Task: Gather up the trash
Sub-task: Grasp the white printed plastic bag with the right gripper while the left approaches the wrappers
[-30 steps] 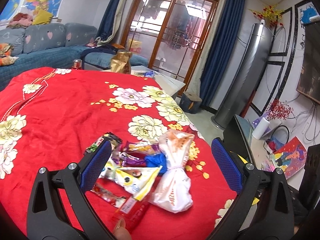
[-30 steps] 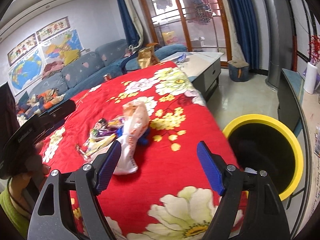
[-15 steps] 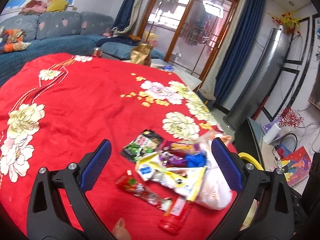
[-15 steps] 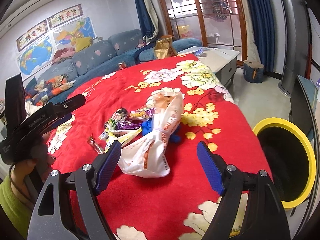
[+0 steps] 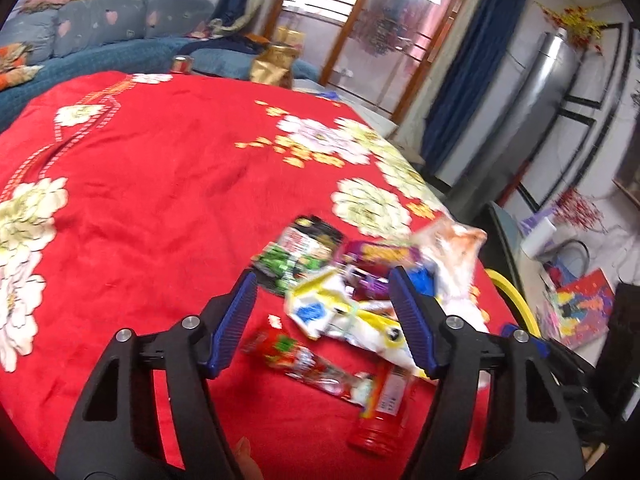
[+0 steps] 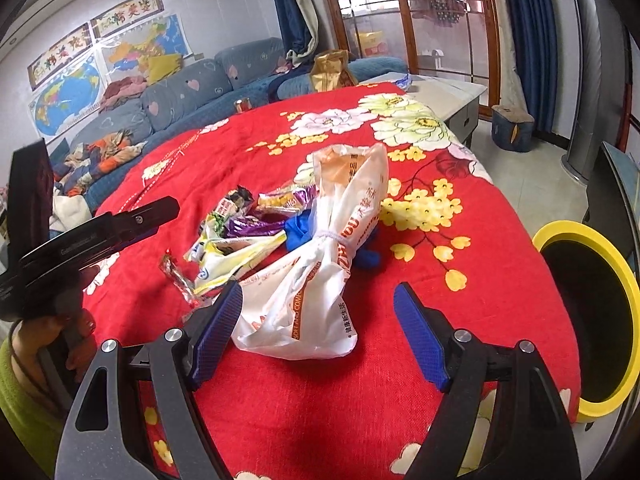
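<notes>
A pile of trash lies on the red flowered cloth [image 6: 248, 160]: a tied white plastic bag [image 6: 320, 272], a yellow-white wrapper [image 5: 340, 312], a green-black packet [image 5: 296, 258], purple wrappers [image 5: 376, 256], a red wrapper [image 5: 308, 364] and a small red bottle [image 5: 384, 408]. My left gripper [image 5: 324, 316] is open and empty, low over the wrappers, with the yellow-white wrapper between its fingers. My right gripper [image 6: 318, 332] is open and empty, just before the white bag. The left gripper also shows at the left of the right wrist view [image 6: 100, 232].
A black bin with a yellow rim [image 6: 588, 320] stands on the floor right of the table. A blue sofa [image 6: 180, 96] lies behind. A gold bag [image 6: 330, 70], a small can [image 6: 242, 105] and a grey side table [image 6: 448, 96] are at the far edge.
My left gripper has dropped towards the wrappers and its fingers have narrowed. My right gripper has moved closer to the white bag and narrowed too.
</notes>
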A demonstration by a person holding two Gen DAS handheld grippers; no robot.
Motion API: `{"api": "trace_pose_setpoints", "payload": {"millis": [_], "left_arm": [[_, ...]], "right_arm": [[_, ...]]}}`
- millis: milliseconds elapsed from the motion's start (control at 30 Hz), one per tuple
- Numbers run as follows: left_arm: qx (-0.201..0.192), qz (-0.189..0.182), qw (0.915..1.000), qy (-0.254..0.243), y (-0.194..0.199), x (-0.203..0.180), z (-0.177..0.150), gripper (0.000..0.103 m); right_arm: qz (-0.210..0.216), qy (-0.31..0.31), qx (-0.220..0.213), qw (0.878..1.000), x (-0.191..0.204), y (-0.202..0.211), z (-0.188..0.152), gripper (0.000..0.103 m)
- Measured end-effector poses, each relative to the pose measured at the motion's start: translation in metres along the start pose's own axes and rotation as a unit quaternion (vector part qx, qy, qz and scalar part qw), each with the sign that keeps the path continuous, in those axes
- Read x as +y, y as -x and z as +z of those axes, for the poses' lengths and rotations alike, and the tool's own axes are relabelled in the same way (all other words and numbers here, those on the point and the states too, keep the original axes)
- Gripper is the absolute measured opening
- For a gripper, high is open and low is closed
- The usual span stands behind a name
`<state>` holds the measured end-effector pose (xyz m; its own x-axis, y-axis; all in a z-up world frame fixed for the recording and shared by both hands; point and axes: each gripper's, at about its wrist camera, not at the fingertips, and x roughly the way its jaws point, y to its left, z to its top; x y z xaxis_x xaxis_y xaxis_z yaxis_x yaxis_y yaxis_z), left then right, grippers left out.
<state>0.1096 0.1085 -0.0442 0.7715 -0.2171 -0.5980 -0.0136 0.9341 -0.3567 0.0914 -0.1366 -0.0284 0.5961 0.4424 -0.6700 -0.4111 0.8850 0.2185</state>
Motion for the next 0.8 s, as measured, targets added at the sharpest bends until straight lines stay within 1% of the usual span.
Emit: {"api": "trace_pose_setpoints", "payload": {"millis": [100,167,233,267,333,367,467,500,533,633,800], "left_arm": [[0.009,-0.025,0.9994,-0.022,0.000,-0.012,-0.004,0.059],[0.018,-0.040,0.9983,-0.038,-0.001,-0.022,-0.006,0.059],[0.024,-0.045,0.9973,-0.053,-0.002,-0.030,-0.008,0.059],[0.027,-0.048,0.9966,-0.061,-0.002,-0.034,-0.009,0.059],[0.032,-0.048,0.9957,-0.073,-0.004,-0.041,-0.011,0.059],[0.035,-0.048,0.9950,-0.080,-0.005,-0.044,-0.012,0.059],[0.044,-0.042,0.9934,-0.098,-0.008,-0.051,-0.015,0.059],[0.046,-0.038,0.9928,-0.104,-0.010,-0.054,-0.016,0.059],[0.048,-0.035,0.9922,-0.109,-0.011,-0.056,-0.017,0.059],[0.056,-0.024,0.9902,-0.125,-0.014,-0.064,-0.020,0.059],[0.068,0.010,0.9846,-0.161,-0.022,-0.077,-0.025,0.059]], "right_arm": [[0.003,-0.006,0.010,1.000,-0.004,-0.007,-0.003,0.075],[0.008,-0.011,0.016,1.000,-0.007,-0.011,-0.005,0.072],[0.023,-0.019,0.024,0.999,-0.010,-0.014,-0.008,0.064],[0.031,-0.024,0.029,0.999,-0.012,-0.016,-0.010,0.063],[0.049,-0.035,0.036,0.998,-0.015,-0.018,-0.013,0.053],[0.055,-0.039,0.039,0.997,-0.017,-0.018,-0.014,0.053],[0.055,-0.036,0.035,0.997,-0.018,-0.014,-0.016,0.046],[0.058,-0.039,0.033,0.997,-0.021,-0.012,-0.017,0.034],[0.064,-0.045,0.031,0.996,-0.023,-0.010,-0.018,0.031],[0.058,-0.047,0.021,0.997,-0.026,-0.001,-0.018,0.024],[0.047,-0.050,-0.002,0.998,-0.036,0.020,-0.019,0.023]]}}
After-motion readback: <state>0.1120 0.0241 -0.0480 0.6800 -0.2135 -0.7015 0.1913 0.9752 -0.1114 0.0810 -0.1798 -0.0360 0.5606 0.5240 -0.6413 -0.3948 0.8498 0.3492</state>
